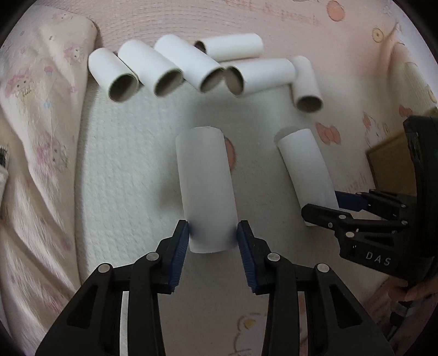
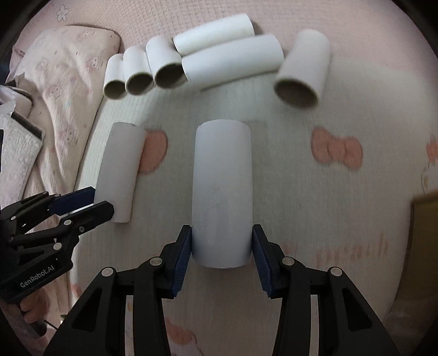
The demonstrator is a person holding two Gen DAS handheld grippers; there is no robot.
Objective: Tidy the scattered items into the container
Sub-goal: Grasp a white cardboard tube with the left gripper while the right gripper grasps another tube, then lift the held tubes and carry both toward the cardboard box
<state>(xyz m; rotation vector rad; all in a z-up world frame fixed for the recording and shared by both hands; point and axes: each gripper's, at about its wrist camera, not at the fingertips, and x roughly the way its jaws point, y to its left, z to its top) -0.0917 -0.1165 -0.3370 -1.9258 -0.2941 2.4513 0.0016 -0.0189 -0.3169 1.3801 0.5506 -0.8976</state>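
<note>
Pink patterned bedding (image 1: 273, 24) lies under everything. My left gripper (image 1: 213, 232) clamps one white cardboard tube (image 1: 205, 186); my right gripper (image 2: 221, 241) clamps a second tube (image 2: 221, 191) beside it. Six more tubes (image 1: 191, 65) lie clustered beyond. Cardboard box edge (image 1: 388, 164) sits at right.

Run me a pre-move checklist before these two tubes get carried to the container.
1. Left tongs on a cardboard tube: ok, pads touch both sides.
2. Right tongs on the second tube: ok, the left pad touches; the right looks just at the wall.
3. Grip position: not ok, both tubes are held near the end, not mid-length.
4. Tongs clear of each other: ok, a gap shows between them.
5. Container in reach: cannot tell, only a brown box edge shows at the right.
6. Remaining tubes: ok, six lie apart on the pink bedding.
</note>
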